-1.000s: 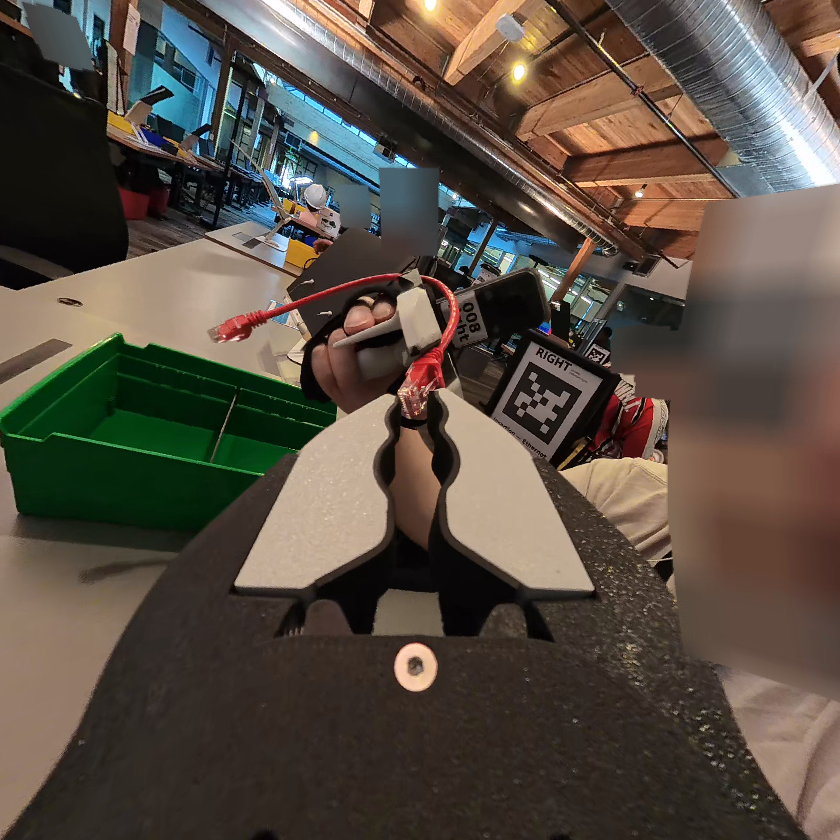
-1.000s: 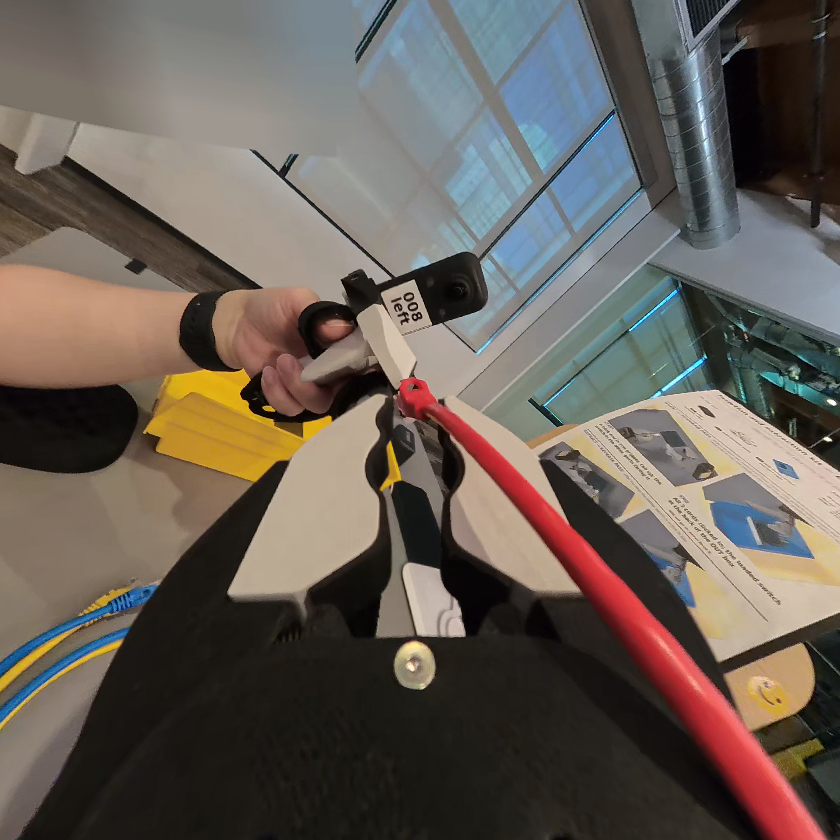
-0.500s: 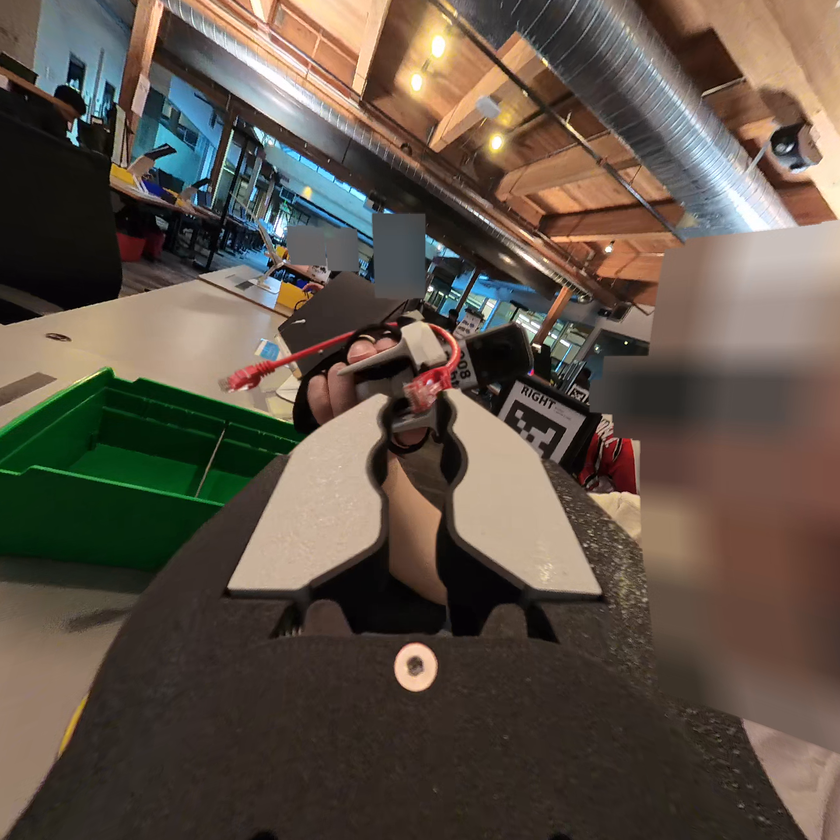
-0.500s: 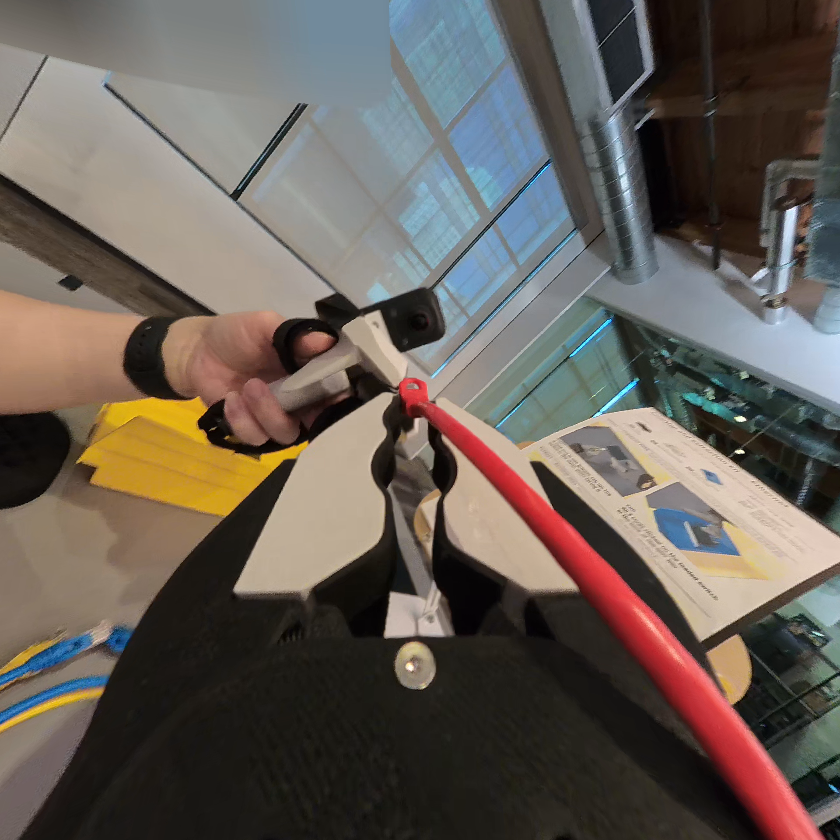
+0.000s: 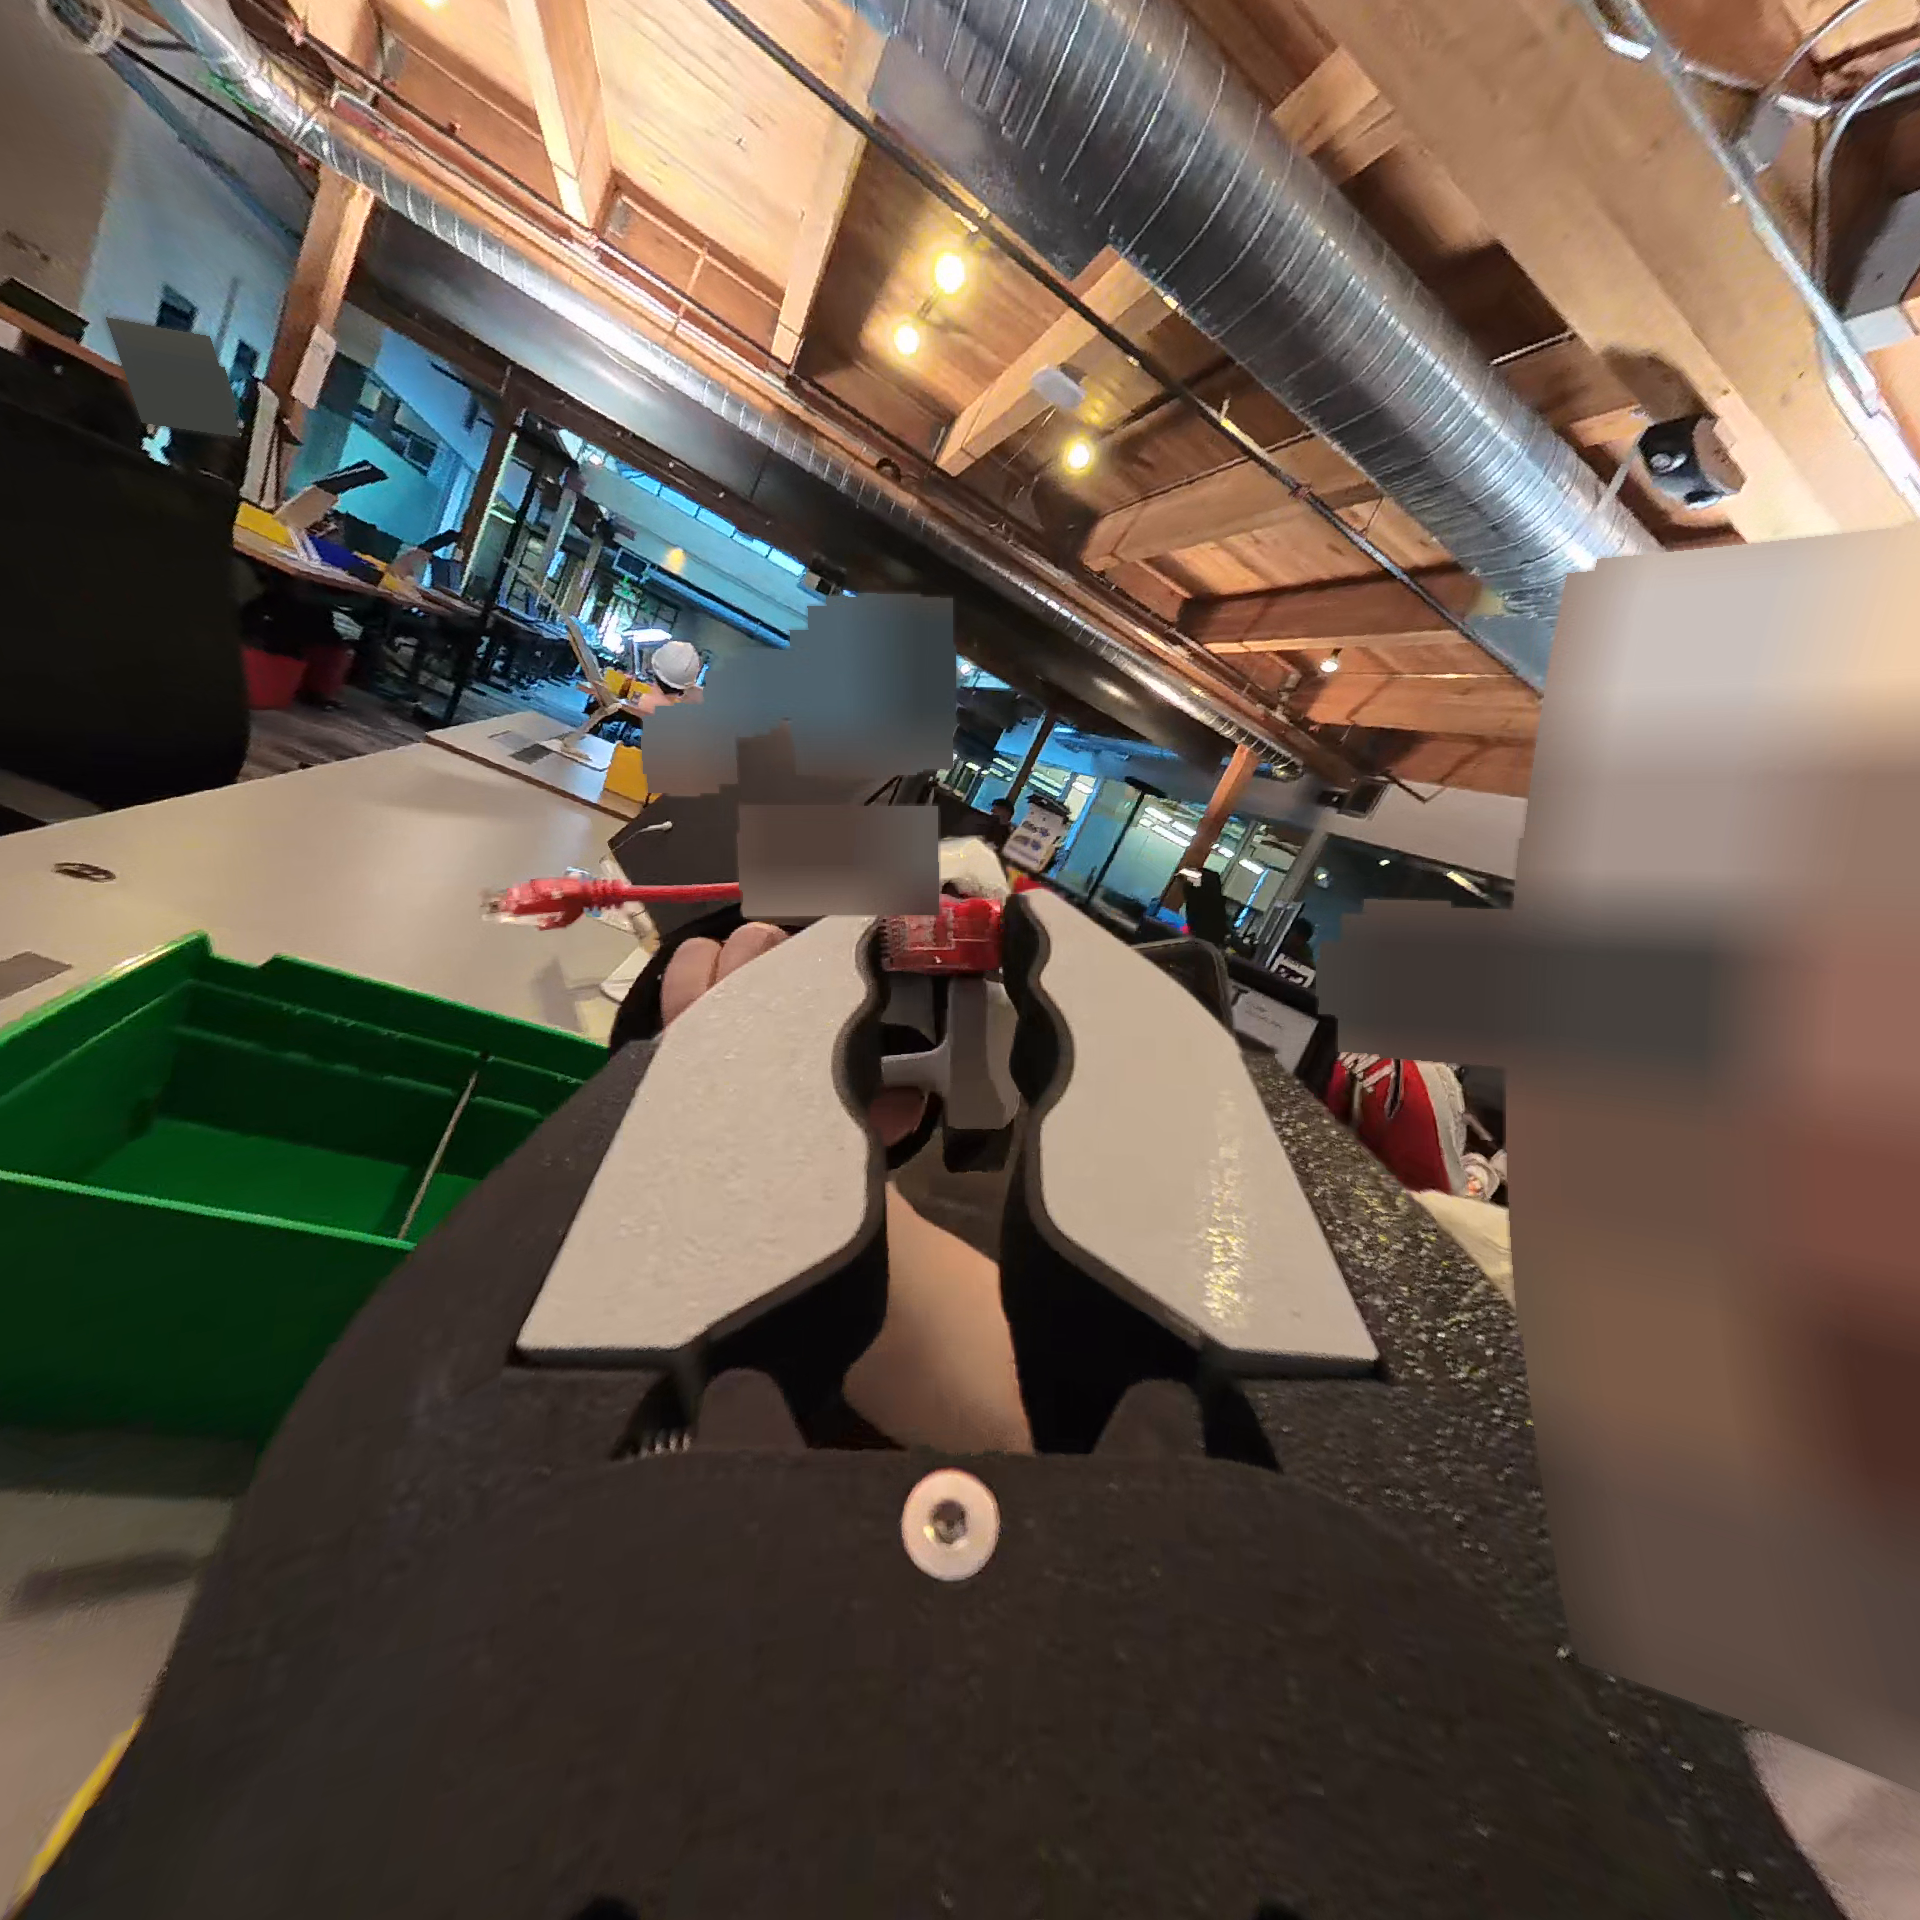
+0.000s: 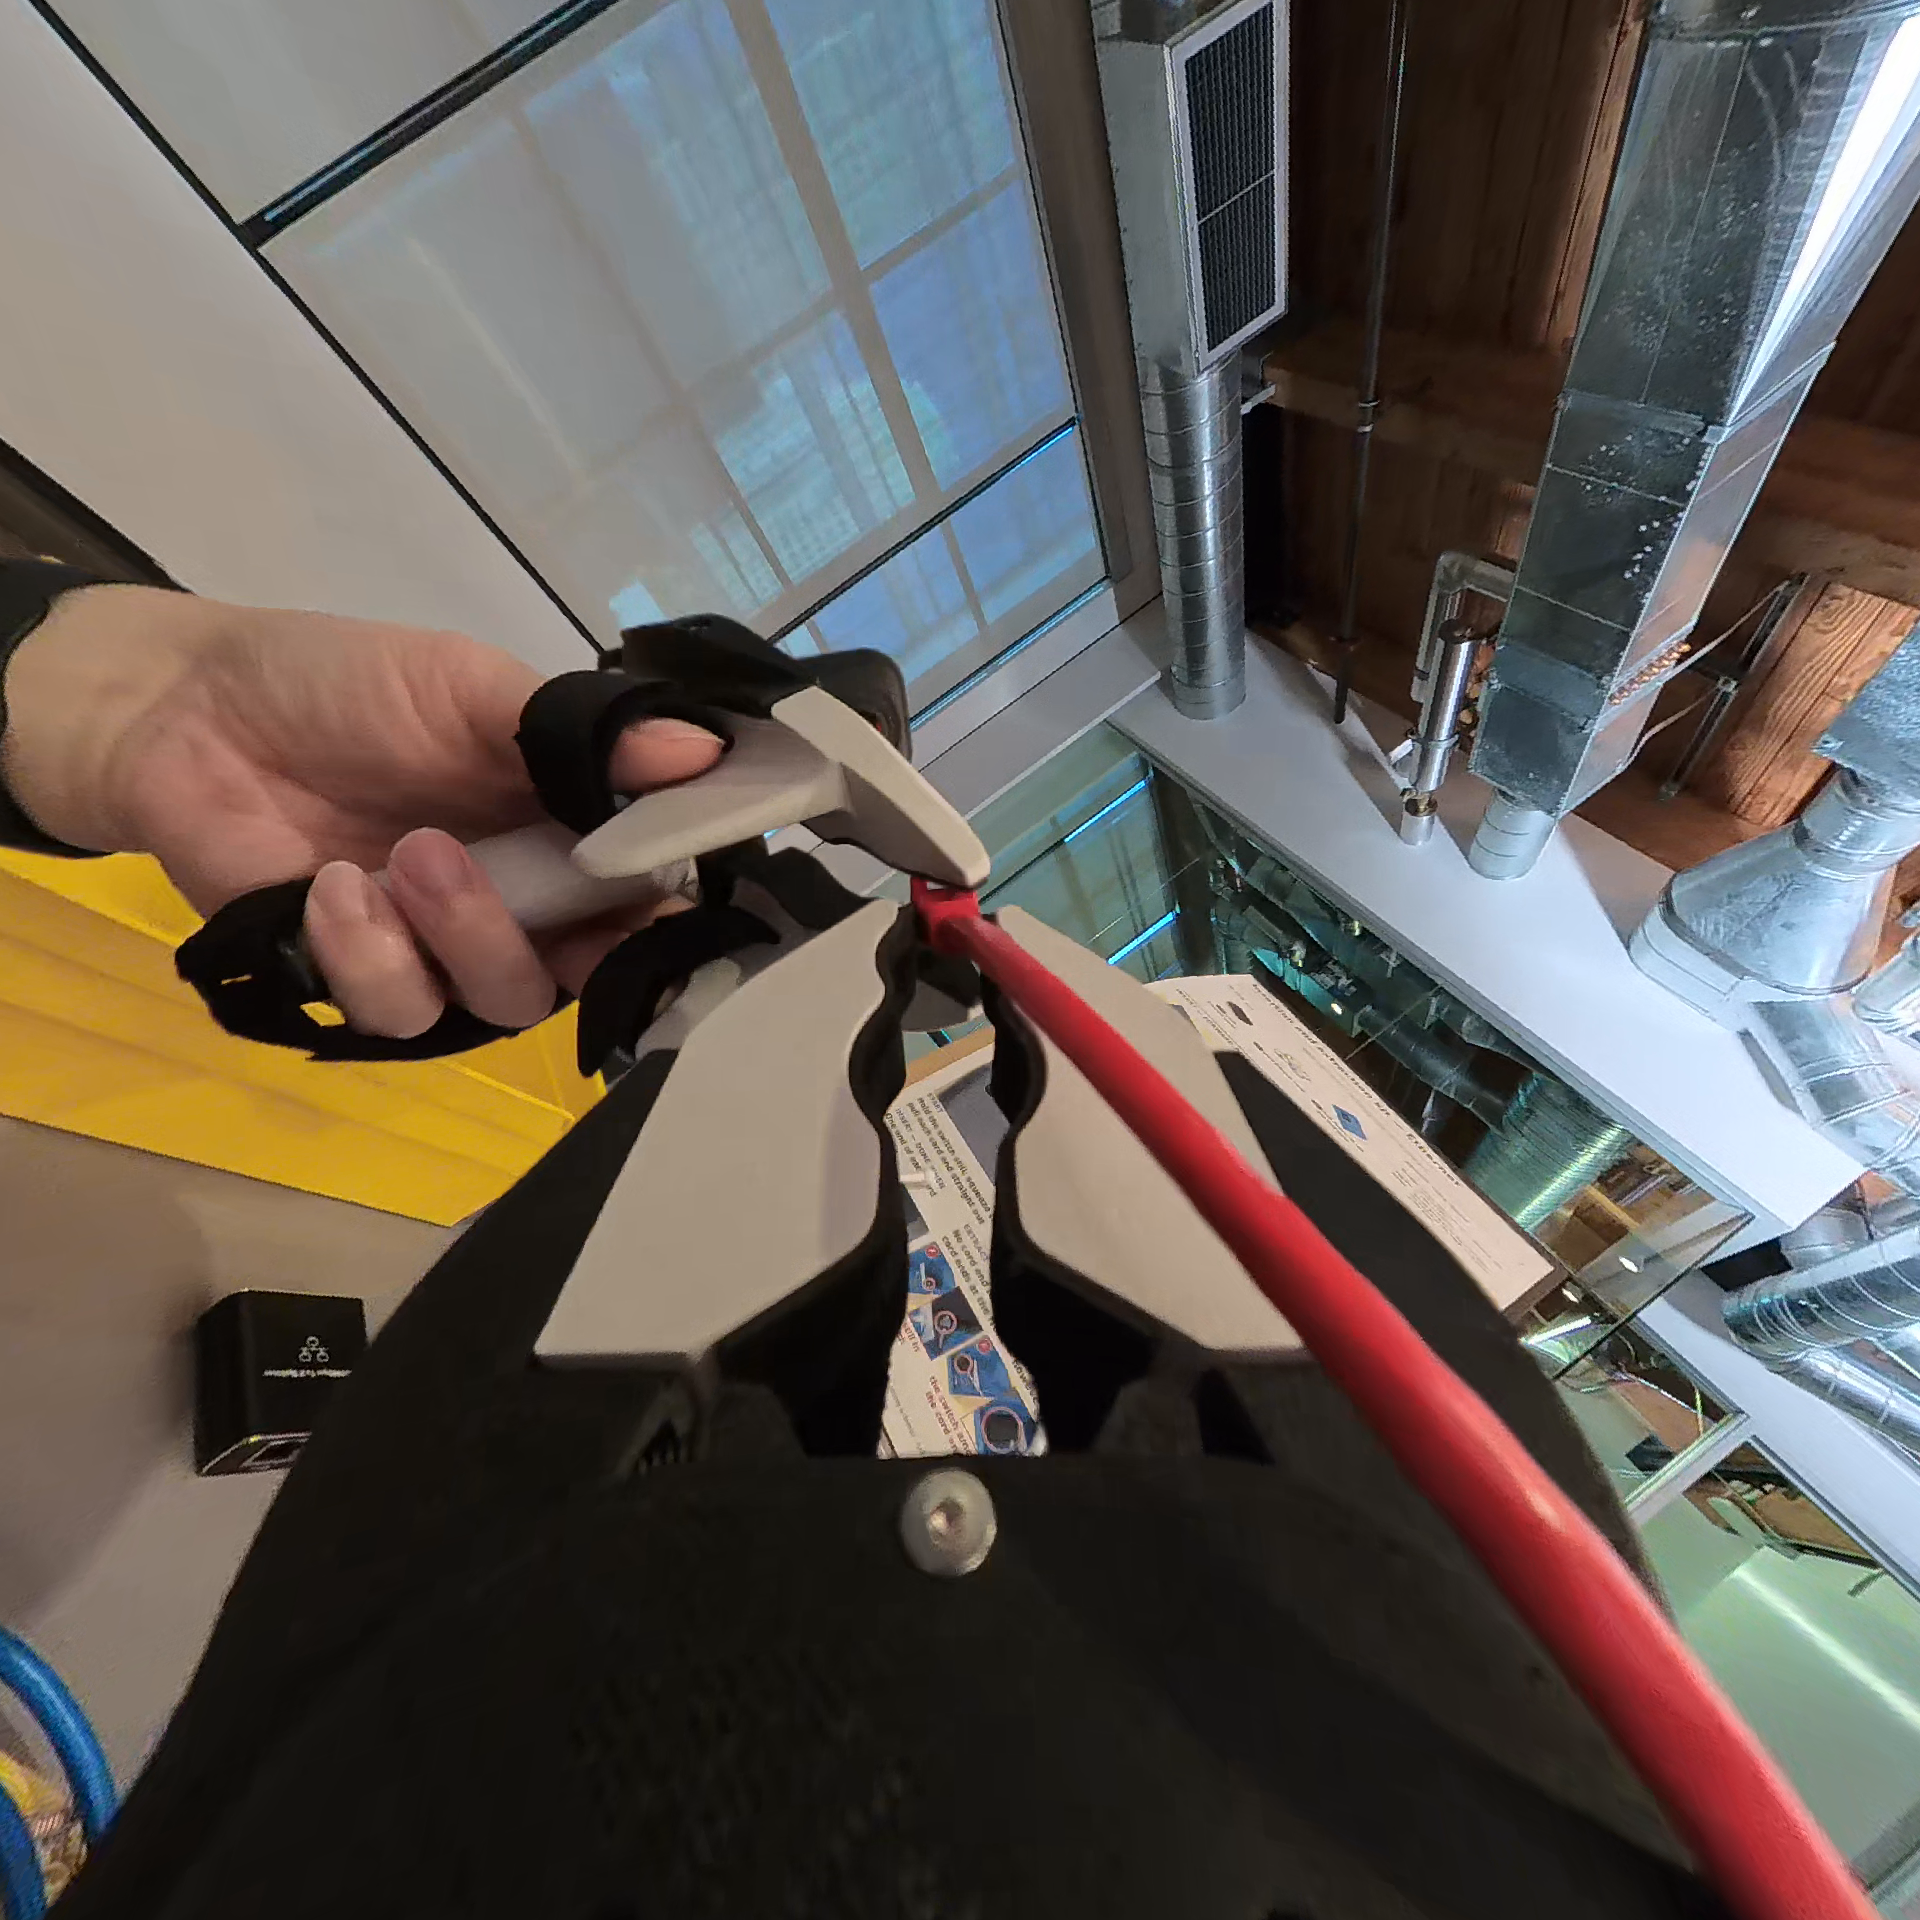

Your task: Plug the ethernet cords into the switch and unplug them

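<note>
**A:** What do my jaws hold?

**B:** In my left wrist view, the left gripper [image 5: 940, 940] has its jaws narrow with the red plug [image 5: 935, 940] of the red ethernet cord [image 6: 1299, 1236] lying across the tips; whether they press on it I cannot tell. The right gripper [image 6: 948, 920] clamps the cord just behind that plug.

**A:** And the rest?

**B:** The cord's other plug [image 5: 535, 902] hangs at centre left, above the green tray [image 5: 208, 1226]. The black switch [image 6: 275, 1371] sits on the bench [image 6: 94, 1247] at lower left.
</note>
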A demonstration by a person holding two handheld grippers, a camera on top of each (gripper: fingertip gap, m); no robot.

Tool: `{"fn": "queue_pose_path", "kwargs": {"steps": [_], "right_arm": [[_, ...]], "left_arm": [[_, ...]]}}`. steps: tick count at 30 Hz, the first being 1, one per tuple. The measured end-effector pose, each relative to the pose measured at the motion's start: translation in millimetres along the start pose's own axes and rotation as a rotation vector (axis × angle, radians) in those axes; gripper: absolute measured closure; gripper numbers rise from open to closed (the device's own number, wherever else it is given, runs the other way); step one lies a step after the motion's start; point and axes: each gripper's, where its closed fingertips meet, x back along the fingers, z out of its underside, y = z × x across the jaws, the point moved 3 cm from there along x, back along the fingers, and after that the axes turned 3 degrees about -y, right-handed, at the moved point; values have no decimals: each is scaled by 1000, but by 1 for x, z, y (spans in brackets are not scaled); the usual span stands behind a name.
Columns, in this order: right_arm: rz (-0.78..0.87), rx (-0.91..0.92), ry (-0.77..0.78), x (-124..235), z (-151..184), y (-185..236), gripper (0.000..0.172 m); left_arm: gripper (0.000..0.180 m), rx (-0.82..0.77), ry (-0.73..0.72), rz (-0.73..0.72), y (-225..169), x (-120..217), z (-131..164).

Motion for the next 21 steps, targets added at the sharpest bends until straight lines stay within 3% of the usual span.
{"fn": "queue_pose_path", "kwargs": {"steps": [8,12,21], "right_arm": [[-56,64,65,-2,8,9,155],[-63,167,116,-4,9,12,155],[-88,190,140,-3,10,14,160]], "left_arm": [[163,-102,133,-159,7,10,1],[163,-76,169,-181,6,14,1],[163,-58,212,-219,8,17,4]]}}
